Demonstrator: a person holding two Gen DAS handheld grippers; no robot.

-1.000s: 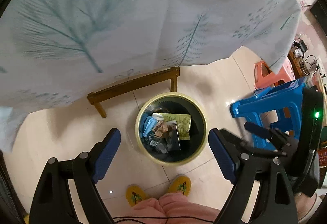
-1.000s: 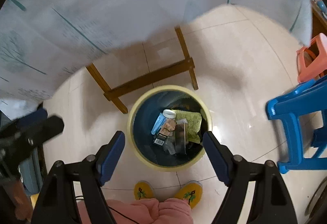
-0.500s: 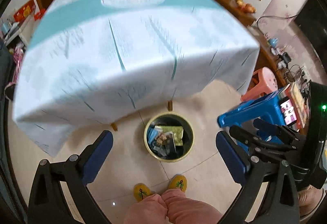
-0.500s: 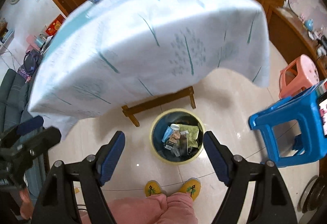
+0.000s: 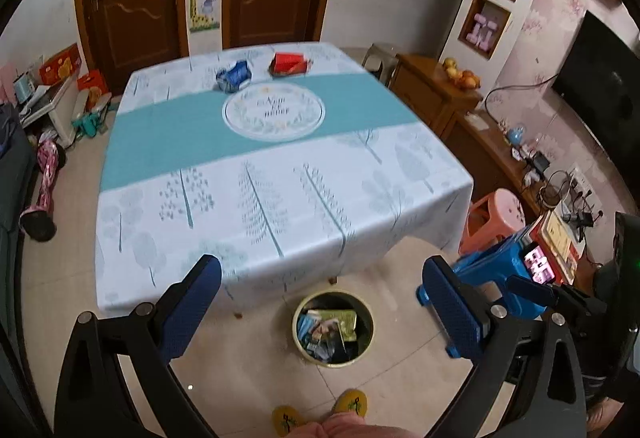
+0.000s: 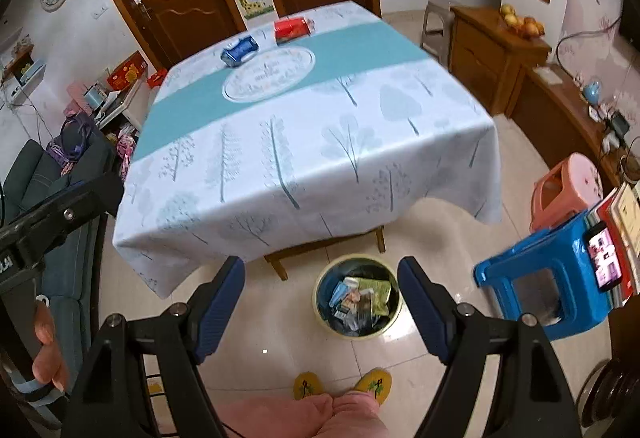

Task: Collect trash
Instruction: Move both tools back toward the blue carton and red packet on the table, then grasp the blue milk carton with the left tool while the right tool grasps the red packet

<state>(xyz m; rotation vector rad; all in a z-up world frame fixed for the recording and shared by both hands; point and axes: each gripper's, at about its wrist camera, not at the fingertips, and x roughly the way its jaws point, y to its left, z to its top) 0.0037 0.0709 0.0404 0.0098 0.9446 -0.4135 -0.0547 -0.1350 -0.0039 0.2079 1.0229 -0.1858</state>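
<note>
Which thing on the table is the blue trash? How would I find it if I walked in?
Find the big table with the white and teal tree-print cloth, in front of the brown doors. At its far end, beside the round leafy emblem, lie two crumpled packages. The blue crumpled package is the left one; its neighbour, the red package, sits to its right.

Table legs (image 6: 280,266) mostly hidden under cloth (image 6: 304,142); bin (image 5: 334,328) contents too small to identify; slippers (image 5: 316,412) partly hidden at 6 o'clock.

Both wrist views look steeply down, sharing table (image 5: 280,174) and bin (image 6: 358,298).
</note>
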